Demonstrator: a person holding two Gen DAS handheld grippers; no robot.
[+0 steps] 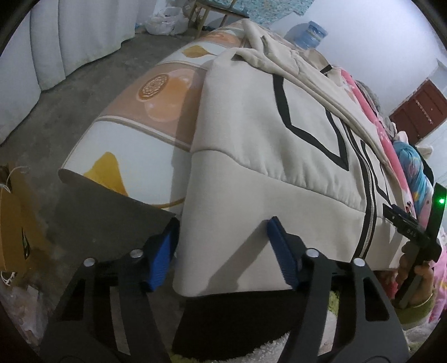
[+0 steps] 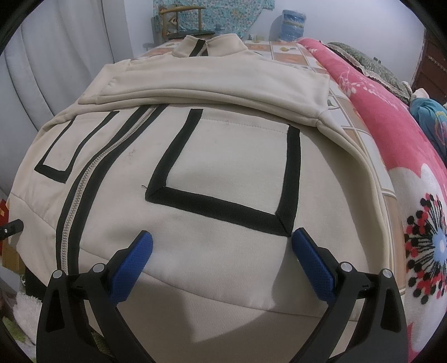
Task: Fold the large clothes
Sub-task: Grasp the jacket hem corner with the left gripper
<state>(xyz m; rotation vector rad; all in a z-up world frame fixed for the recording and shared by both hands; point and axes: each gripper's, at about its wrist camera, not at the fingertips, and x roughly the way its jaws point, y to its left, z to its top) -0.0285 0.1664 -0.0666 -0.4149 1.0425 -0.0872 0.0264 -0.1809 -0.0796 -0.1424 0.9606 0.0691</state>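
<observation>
Sleeves already lie folded across the chest of the cream jacket (image 2: 212,173) spread on the bed (image 1: 134,145), so the hem-to-collar fold remains: the left gripper (image 1: 222,251) straddles the near hem corner unclenched, the right gripper (image 2: 222,259) hovers spread over the hem.

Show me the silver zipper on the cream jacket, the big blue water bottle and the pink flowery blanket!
silver zipper (image 2: 73,212): right wrist view, middle of its teeth.
big blue water bottle (image 2: 292,25): right wrist view, its side.
pink flowery blanket (image 2: 371,100): right wrist view, a pink patch.
</observation>
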